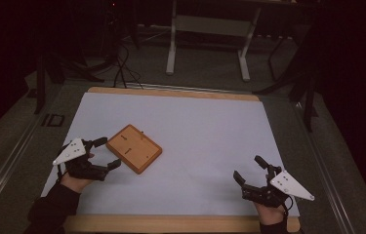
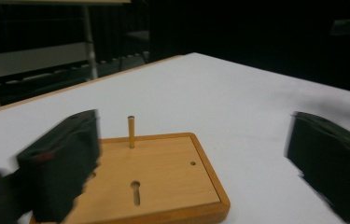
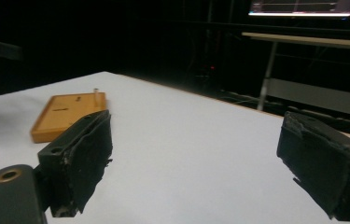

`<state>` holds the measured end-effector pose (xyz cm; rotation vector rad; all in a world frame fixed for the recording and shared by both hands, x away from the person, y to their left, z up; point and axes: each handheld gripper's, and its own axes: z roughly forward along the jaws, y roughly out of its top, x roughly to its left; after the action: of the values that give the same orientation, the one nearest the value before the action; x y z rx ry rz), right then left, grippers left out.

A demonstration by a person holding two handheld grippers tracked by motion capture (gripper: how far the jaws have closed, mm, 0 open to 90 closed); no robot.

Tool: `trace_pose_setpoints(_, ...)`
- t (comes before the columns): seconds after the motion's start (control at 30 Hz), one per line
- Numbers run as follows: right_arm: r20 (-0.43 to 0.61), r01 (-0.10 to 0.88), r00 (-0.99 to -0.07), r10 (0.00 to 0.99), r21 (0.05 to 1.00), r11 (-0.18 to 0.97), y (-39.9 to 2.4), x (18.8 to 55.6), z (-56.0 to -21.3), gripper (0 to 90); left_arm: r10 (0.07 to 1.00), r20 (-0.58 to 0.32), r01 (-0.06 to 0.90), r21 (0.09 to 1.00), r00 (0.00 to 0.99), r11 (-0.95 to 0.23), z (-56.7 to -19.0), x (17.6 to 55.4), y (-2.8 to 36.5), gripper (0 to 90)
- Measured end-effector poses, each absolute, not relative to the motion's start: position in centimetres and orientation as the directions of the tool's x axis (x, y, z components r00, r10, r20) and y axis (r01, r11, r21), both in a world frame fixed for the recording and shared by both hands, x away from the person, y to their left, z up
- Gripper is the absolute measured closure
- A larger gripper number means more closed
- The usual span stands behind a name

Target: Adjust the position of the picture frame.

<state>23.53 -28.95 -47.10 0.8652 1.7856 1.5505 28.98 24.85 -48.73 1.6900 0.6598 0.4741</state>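
Observation:
A flat wooden board (image 1: 134, 148) lies on the white sheet, left of centre, turned at an angle. A thin upright peg (image 2: 131, 131) stands near one edge of it, and a keyhole slot (image 2: 136, 192) is cut in its top. My left gripper (image 1: 108, 152) is open just left of the board, its jaws wide apart and facing the board's near corner. In the left gripper view the board (image 2: 163, 172) lies between and ahead of the jaws, untouched. My right gripper (image 1: 248, 168) is open over the sheet at the front right, with nothing between its jaws and far from the board (image 3: 63, 114).
The white sheet (image 1: 195, 131) covers most of the table, with a wooden rim (image 1: 171, 92) at the far edge and another at the near edge. Beyond it stands a white desk frame (image 1: 210, 39) on a dark floor. A lit screen (image 3: 298, 7) glows in the background.

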Motion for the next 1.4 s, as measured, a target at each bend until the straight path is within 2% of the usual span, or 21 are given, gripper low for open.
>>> trace_pose_setpoints(0.33,-0.034,0.080,-0.601,0.798,0.992,0.102,-29.0,23.4,-47.2,10.2,0.666,-0.056,0.259,0.943,0.744,-0.209,-49.4,33.6,22.7,11.6)
trace_pose_setpoints(0.67,-0.034,0.093,-0.618,0.786,0.989,0.116,-28.9,23.6,-47.4,10.2,0.689,-0.067,0.339,0.902,0.722,-0.268,-50.5,36.3,20.6,18.8)
trace_pose_setpoints(0.73,-0.033,0.096,-0.623,0.781,0.988,0.119,-28.8,23.6,-47.5,10.2,0.703,-0.068,0.358,0.892,0.708,-0.275,-50.9,36.8,20.2,25.9)
trace_pose_setpoints(0.77,-0.033,0.096,-0.623,0.781,0.988,0.119,-28.8,23.6,-47.5,10.2,0.712,-0.069,0.371,0.886,0.699,-0.279,-51.0,37.0,20.1,25.9)
trace_pose_setpoints(0.83,-0.035,0.093,-0.624,0.781,0.989,0.119,-28.8,23.5,-47.4,10.2,0.729,-0.073,0.392,0.877,0.681,-0.279,-51.4,37.7,19.8,35.7)
trace_pose_setpoints(0.9,-0.031,0.094,-0.623,0.782,0.989,0.114,-28.9,23.5,-47.4,10.2,0.736,-0.072,0.394,0.877,0.673,-0.275,-51.5,37.9,19.7,40.1)
trace_pose_setpoints(0.97,-0.031,0.095,-0.623,0.781,0.989,0.115,-28.9,23.6,-47.5,10.2,0.759,-0.065,0.418,0.863,0.648,-0.283,-51.7,38.4,19.5,42.2)
trace_pose_setpoints(1.0,-0.030,0.096,-0.626,0.779,0.989,0.115,-28.9,23.6,-47.5,10.2,0.759,-0.063,0.426,0.856,0.648,-0.293,-51.7,38.7,19.4,46.2)
trace_pose_setpoints(1.07,-0.031,0.096,-0.627,0.778,0.989,0.117,-28.9,23.6,-47.5,10.2,0.760,-0.050,0.420,0.856,0.648,-0.301,-51.8,38.7,19.2,46.5)
trace_pose_setpoints(1.33,-0.016,0.104,-0.634,0.773,0.989,0.106,-29.1,23.7,-47.6,10.3,0.752,-0.033,0.438,0.830,0.658,-0.347,-52.1,39.4,18.1,63.9)
trace_pose_setpoints(1.4,-0.019,0.104,-0.634,0.773,0.988,0.109,-29.1,23.7,-47.6,10.2,0.751,-0.028,0.437,0.827,0.660,-0.354,-52.1,39.6,18.0,63.9)
